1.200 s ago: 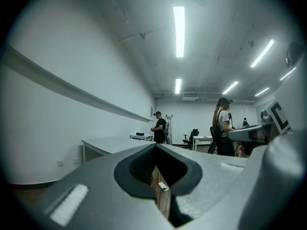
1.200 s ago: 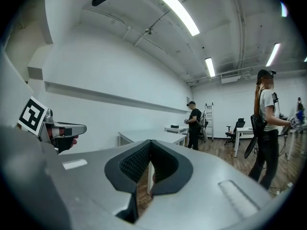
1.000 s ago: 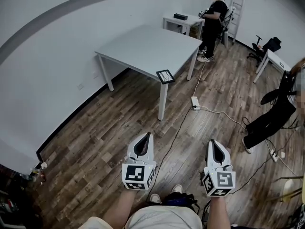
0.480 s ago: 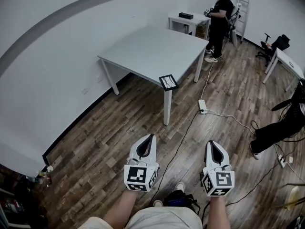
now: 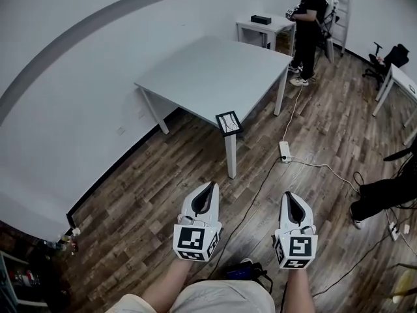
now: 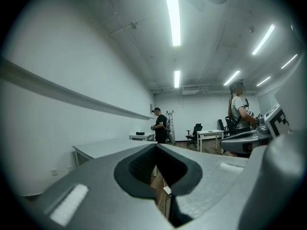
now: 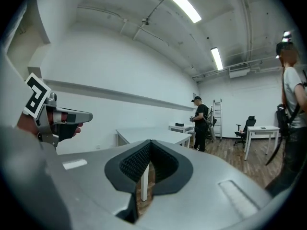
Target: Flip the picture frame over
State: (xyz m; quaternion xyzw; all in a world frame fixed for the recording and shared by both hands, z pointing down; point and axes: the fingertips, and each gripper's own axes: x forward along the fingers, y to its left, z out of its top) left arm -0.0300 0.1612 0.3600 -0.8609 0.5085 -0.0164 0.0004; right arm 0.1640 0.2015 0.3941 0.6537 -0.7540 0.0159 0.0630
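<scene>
A small dark-edged picture frame [image 5: 229, 122] lies flat on the near corner of a large grey table [image 5: 215, 67], right above the table leg. Both grippers hang low over the wooden floor, well short of the table. My left gripper [image 5: 212, 186] is shut with nothing in it, its tips pressed together [image 6: 156, 146]. My right gripper [image 5: 288, 195] is likewise shut and empty [image 7: 150, 142]. The grey table [image 6: 108, 147] shows beyond the left jaws and, as a table [image 7: 148, 136], beyond the right jaws. I cannot make out the frame in either gripper view.
A white power strip [image 5: 285, 151] and its cable lie on the floor right of the table leg. A person in black [image 5: 309, 21] stands by a small white desk [image 5: 264, 26] at the back. A ladder [image 5: 342, 5], an office chair [image 5: 393, 59] and another desk stand at the right.
The head view has drawn a little nearer to the table, so table and frame sit slightly lower and further right. Both grippers stay shut and keep their place in the view.
</scene>
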